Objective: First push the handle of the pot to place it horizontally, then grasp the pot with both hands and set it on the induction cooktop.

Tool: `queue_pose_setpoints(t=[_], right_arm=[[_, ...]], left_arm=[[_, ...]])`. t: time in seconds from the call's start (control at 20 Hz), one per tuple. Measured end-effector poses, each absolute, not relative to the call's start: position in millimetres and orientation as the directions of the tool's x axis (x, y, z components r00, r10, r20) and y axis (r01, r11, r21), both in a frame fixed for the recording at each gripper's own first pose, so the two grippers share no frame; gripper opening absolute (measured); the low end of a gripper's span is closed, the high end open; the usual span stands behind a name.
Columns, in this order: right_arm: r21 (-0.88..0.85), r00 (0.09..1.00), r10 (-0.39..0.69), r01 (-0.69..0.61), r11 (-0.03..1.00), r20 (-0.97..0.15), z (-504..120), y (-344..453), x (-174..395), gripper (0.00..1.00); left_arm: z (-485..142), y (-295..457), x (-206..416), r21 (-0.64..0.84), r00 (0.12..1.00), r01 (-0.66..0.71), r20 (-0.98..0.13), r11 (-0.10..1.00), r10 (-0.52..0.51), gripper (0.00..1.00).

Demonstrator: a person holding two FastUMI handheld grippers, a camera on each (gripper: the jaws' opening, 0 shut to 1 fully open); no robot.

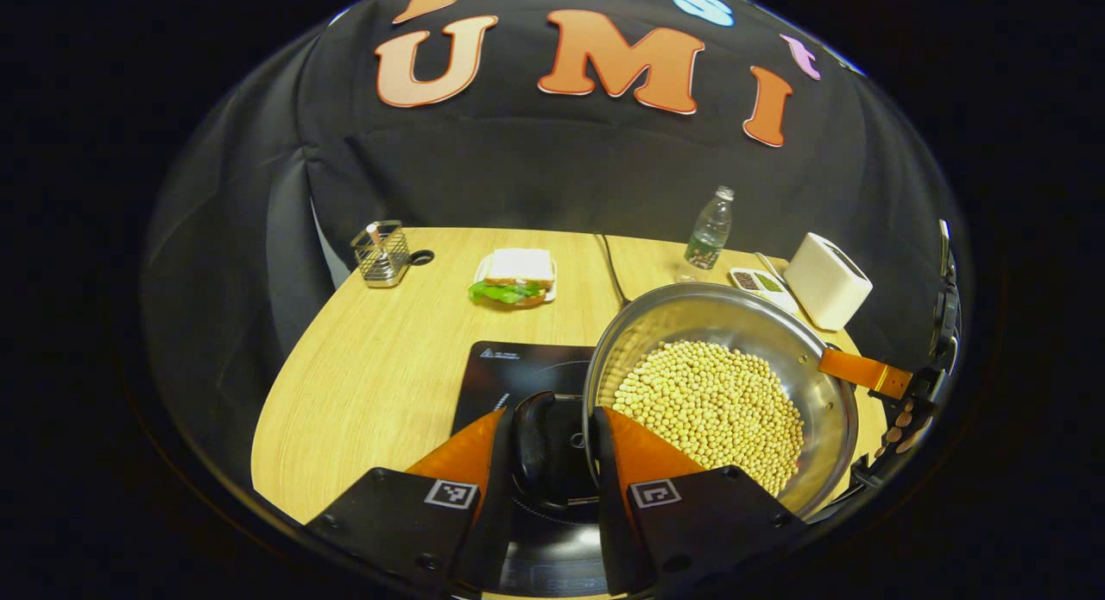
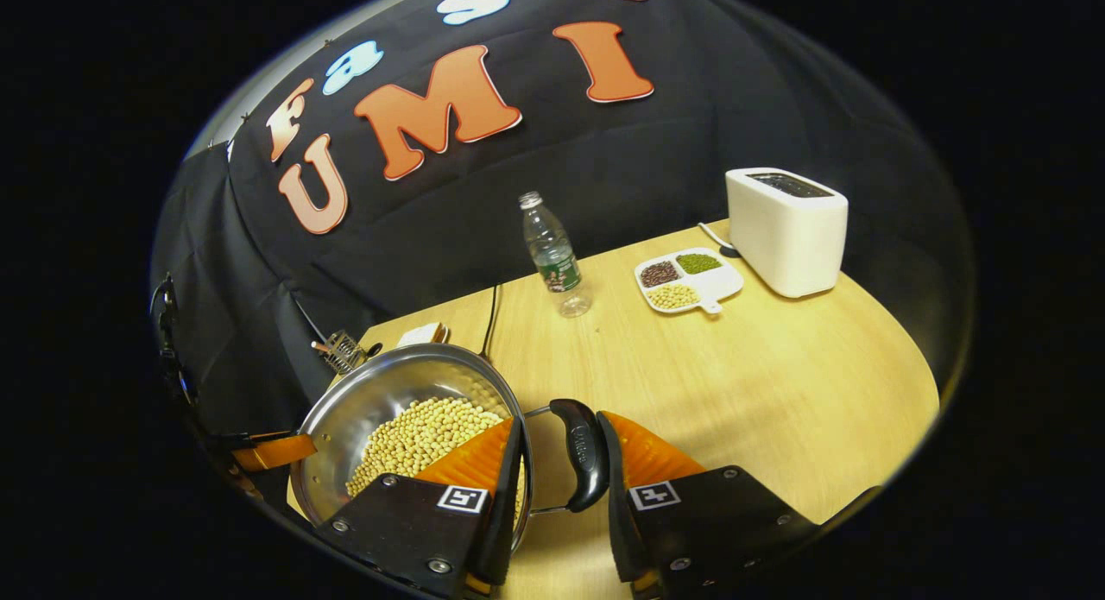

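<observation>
The steel pot (image 1: 734,384), holding a heap of pale yellow beans (image 1: 712,410), was held above the bench (image 1: 380,375), partly over the black induction cooktop (image 1: 509,367). In the left gripper view, the left tongs (image 1: 552,449) straddled the pot's black side handle (image 1: 531,445), one finger outside it and the other inside the rim; whether both fingers pressed on it could not be told. At the pot's far rim in that view, an orange finger of the other tongs reached in. In the right gripper view, the right tongs (image 2: 559,449) straddled the opposite black handle (image 2: 583,453) the same way, one finger over the beans. Farther back on the bench stood a water bottle (image 2: 552,255), a white toaster (image 2: 786,229), a divided dish of beans (image 2: 688,281), a sandwich (image 1: 515,276) and a wire rack (image 1: 382,253).
</observation>
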State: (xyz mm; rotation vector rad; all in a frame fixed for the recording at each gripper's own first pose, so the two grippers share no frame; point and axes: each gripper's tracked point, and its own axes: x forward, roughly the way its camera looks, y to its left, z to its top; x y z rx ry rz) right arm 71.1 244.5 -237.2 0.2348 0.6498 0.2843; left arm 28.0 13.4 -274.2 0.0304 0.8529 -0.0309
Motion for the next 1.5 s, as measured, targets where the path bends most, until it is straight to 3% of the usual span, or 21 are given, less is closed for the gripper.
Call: queue_pose_setpoints(t=[0.15,0.2,0.25,0.95,1.0,1.05,1.25,1.4,1.5], right_arm=[[0.299,0.754,0.339,-0.196,0.934,-0.562,-238,266,67,0.46],[0.295,0.754,0.339,-0.201,0.934,-0.562,-238,273,66,0.41],[0.289,0.750,0.340,-0.205,0.935,-0.567,-239,279,64,0.46],[0.257,0.748,0.322,-0.208,0.944,-0.580,-253,320,48,0.46],[0.256,0.748,0.319,-0.203,0.945,-0.582,-254,320,46,0.41],[0.260,0.749,0.314,-0.195,0.946,-0.583,-256,320,45,0.45],[0.266,0.763,0.299,-0.172,0.949,-0.573,-253,319,44,0.46],[0.275,0.746,0.314,-0.182,0.944,-0.587,-256,320,41,0.51],[0.260,0.792,0.314,-0.202,0.944,-0.523,-231,318,47,0.60]], left_arm=[[-275,34,27,0.014,0.651,0.030,-0.759,0.999,-0.009,0.51],[-276,41,26,0.017,0.649,0.032,-0.761,0.999,-0.008,0.50],[-277,48,27,0.020,0.648,0.034,-0.762,0.999,-0.007,0.50],[-295,90,28,-0.005,0.627,0.055,-0.778,0.998,-0.038,0.49],[-297,90,28,-0.004,0.624,0.062,-0.780,0.998,-0.042,0.50],[-294,90,31,-0.004,0.632,0.069,-0.773,0.998,-0.047,0.50],[-295,90,33,-0.009,0.631,0.100,-0.773,0.995,-0.070,0.49],[-285,97,36,0.058,0.651,0.110,-0.759,0.992,-0.028,0.60],[-261,104,49,0.126,0.730,0.090,-0.683,0.988,0.021,0.84]])
